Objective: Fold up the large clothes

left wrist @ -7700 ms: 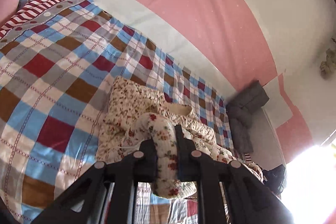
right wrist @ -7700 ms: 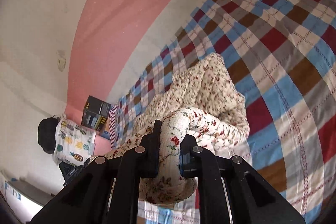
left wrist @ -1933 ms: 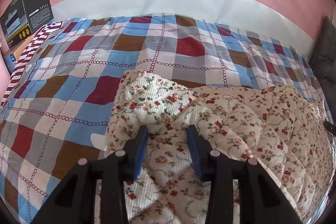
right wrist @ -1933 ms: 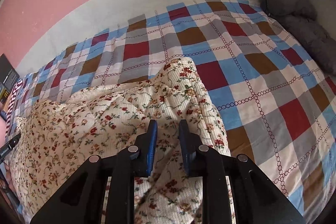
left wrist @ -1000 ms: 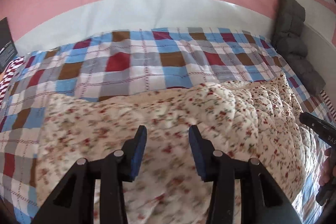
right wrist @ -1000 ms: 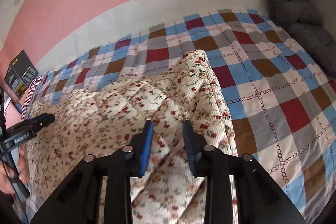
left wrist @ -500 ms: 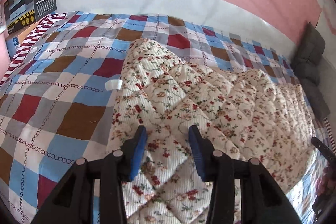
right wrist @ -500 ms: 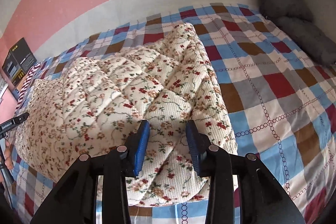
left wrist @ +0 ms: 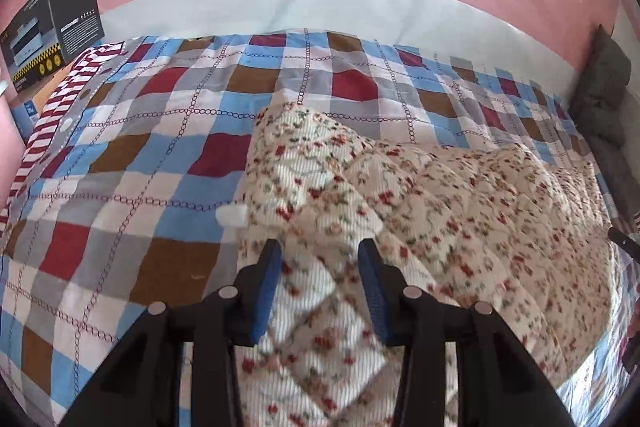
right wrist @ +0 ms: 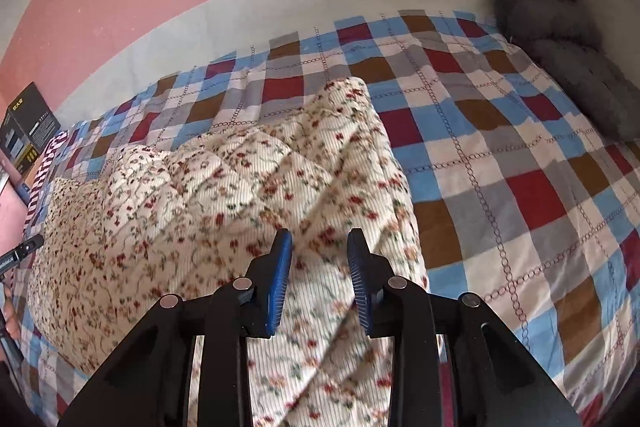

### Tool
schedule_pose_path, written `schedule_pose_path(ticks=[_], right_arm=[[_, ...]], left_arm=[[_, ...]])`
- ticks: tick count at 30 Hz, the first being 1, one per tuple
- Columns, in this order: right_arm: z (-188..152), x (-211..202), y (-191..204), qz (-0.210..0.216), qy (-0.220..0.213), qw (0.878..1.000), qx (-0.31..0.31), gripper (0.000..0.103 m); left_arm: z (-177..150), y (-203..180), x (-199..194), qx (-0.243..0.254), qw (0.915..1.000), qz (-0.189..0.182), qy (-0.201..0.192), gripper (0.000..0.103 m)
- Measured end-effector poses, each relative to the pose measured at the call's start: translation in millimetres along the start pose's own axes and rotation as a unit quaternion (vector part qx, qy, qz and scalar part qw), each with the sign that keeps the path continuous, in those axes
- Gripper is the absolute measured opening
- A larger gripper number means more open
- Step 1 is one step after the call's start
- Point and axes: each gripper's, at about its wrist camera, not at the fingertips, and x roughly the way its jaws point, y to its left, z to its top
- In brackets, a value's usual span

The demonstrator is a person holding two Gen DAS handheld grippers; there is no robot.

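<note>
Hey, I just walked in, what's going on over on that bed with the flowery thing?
A person holding a gripper in each hand is folding a quilted floral garment spread on a checked bedspread. Both grippers hang over the near side of the garment: the left gripper near its left end, the right gripper near its right end. The right gripper's jaws have just been closing, but neither pair of fingers pinches the fabric yet, so both are open and the garment lies loose.

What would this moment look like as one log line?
stage: mid-fold | floral garment: lying on checked bedspread | left gripper: open above it | right gripper: open, jaws just narrowed
</note>
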Motion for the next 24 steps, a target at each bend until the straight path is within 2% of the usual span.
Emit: schedule_pose_path(ticks=[3, 7, 13, 15, 18, 20, 21, 24], right_arm=[[22, 30, 1, -0.008, 0.023, 1.000, 0.008, 0.029], [35, 64, -14, -0.012, 0.049, 0.998, 0.022, 0.028], [26, 81, -24, -0.007, 0.023, 0.999, 0.041, 0.027], [24, 83, -25, -0.009, 0.014, 0.999, 0.043, 0.027], [29, 78, -17, -0.028, 0.021, 0.999, 0.029, 0.026], [35, 60, -2, -0.049, 0.013, 0.999, 0.009, 0.029], [37, 47, 8, -0.041, 0.003, 0.999, -0.001, 0.029], [38, 18, 53, 0.041, -0.021, 0.998, -0.037, 0.029]], left_arm=[[19, 16, 39, -0.036, 0.9983, -0.007, 0.045, 0.043], [24, 22, 61, -0.047, 0.9979, -0.017, 0.040, 0.043], [13, 29, 74, -0.069, 0.9971, -0.033, 0.002, 0.044], [13, 30, 74, -0.073, 0.9968, -0.035, 0.001, 0.043], [22, 20, 65, -0.047, 0.9988, -0.007, 0.009, 0.043], [29, 8, 47, -0.024, 0.9997, 0.012, -0.002, 0.039], [31, 1, 36, -0.014, 0.9998, 0.008, -0.012, 0.038], [32, -22, 12, 0.004, 0.9986, -0.038, -0.037, 0.039]])
